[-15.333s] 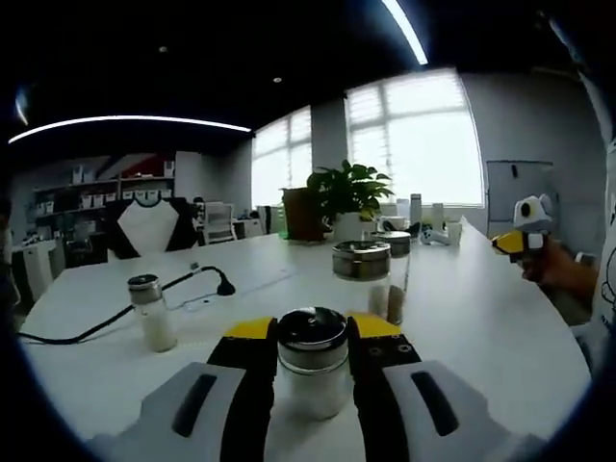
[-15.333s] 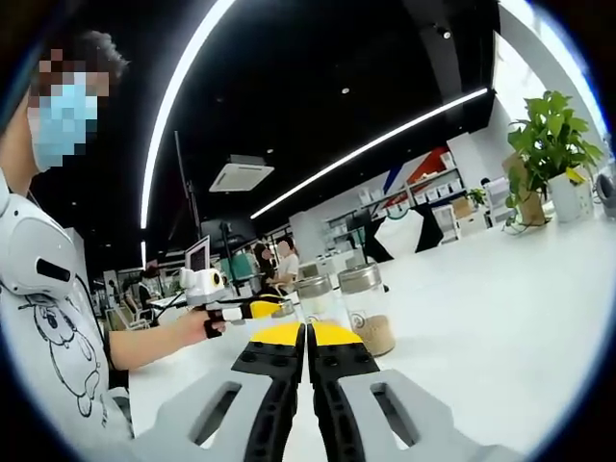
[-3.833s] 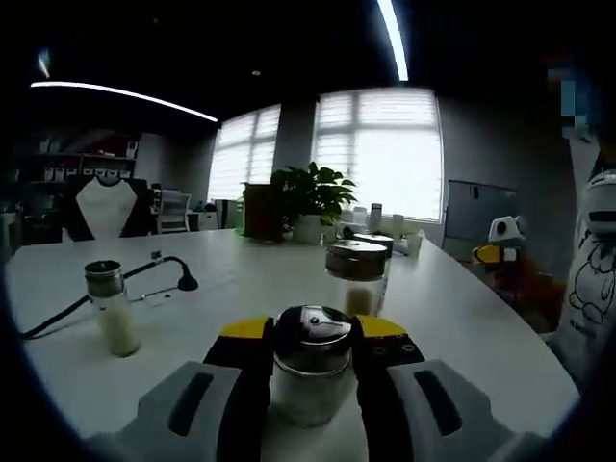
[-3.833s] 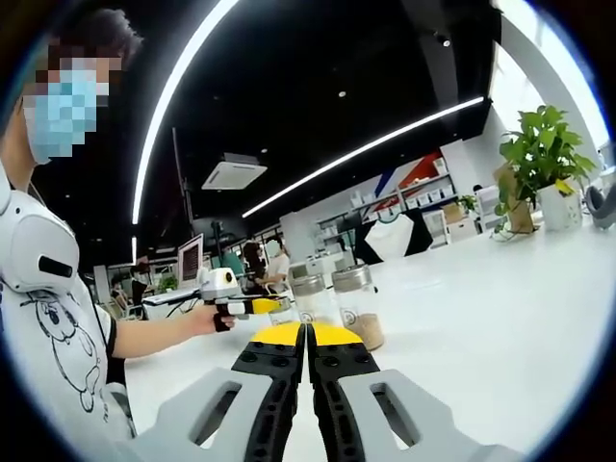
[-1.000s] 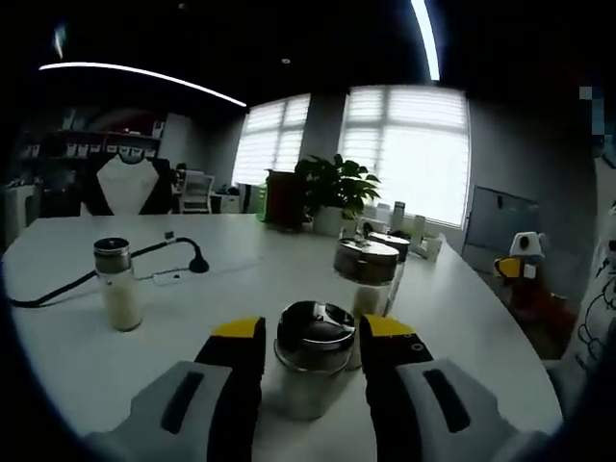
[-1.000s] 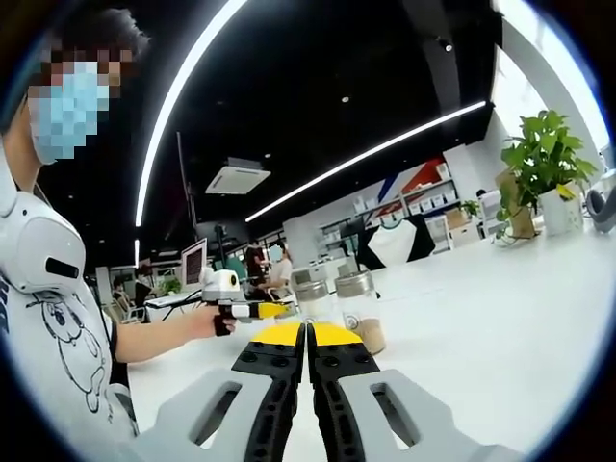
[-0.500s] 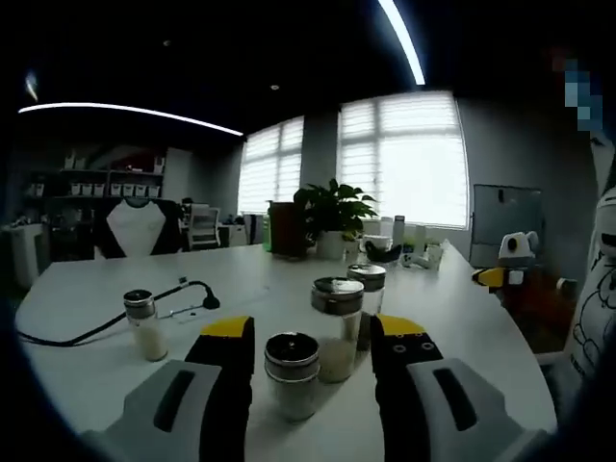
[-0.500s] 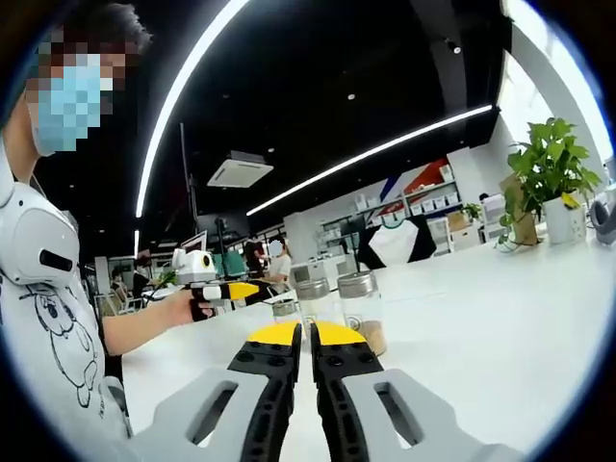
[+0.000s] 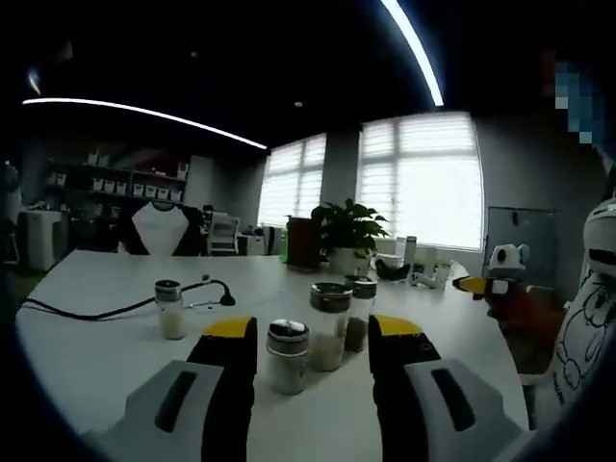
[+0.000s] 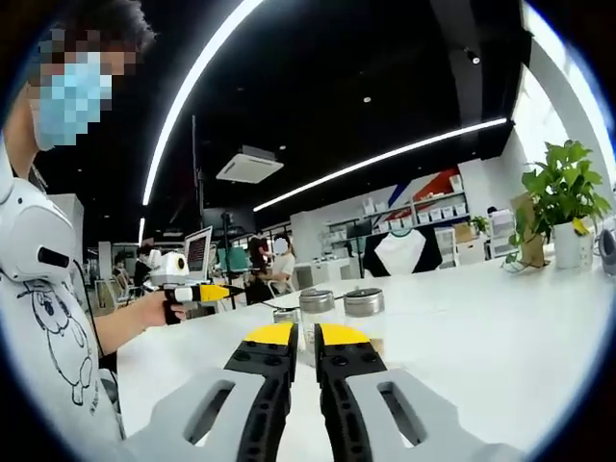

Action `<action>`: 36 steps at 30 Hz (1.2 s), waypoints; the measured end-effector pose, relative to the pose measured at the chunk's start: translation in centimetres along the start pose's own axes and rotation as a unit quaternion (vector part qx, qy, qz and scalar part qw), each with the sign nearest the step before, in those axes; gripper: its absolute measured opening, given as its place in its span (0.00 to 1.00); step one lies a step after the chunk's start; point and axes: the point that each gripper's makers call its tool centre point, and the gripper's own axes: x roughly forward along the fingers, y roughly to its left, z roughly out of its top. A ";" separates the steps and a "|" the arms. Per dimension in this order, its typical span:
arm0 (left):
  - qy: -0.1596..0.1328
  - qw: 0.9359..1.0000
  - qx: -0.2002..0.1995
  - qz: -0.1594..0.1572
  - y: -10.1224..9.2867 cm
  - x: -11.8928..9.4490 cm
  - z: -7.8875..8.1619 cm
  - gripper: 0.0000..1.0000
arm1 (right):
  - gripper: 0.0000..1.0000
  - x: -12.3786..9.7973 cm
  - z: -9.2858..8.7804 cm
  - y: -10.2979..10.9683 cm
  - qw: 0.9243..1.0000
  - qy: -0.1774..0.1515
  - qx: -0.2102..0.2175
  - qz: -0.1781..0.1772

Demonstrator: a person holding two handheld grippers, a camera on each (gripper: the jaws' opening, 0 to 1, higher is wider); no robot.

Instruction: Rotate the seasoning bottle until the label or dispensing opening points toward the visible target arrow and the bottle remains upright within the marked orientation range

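Left gripper view: tongs [image 9: 313, 337] backed off seasoning bottle [image 9: 287, 355], apparently upright.

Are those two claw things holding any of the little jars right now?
No. The left gripper is open, the seasoning bottle standing free between its jaws. The right gripper is shut on nothing.

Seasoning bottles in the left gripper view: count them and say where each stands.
4. One between the open jaws, two just behind it, one apart near the cable. More may be hidden behind these.
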 end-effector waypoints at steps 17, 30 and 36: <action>-0.002 1.000 0.006 0.026 -2.7 -3.9 -0.7 0.48 | 0.11 1.7 1.0 -0.4 0.998 0.033 -0.054 0.010; -0.007 0.999 0.014 0.050 -2.9 -5.7 -0.8 0.48 | 0.22 3.2 -0.4 0.6 0.997 0.044 -0.059 0.027; -0.006 0.998 0.016 0.053 -2.7 -5.9 -1.0 0.48 | 0.22 3.4 -1.9 1.3 0.996 0.061 -0.064 0.031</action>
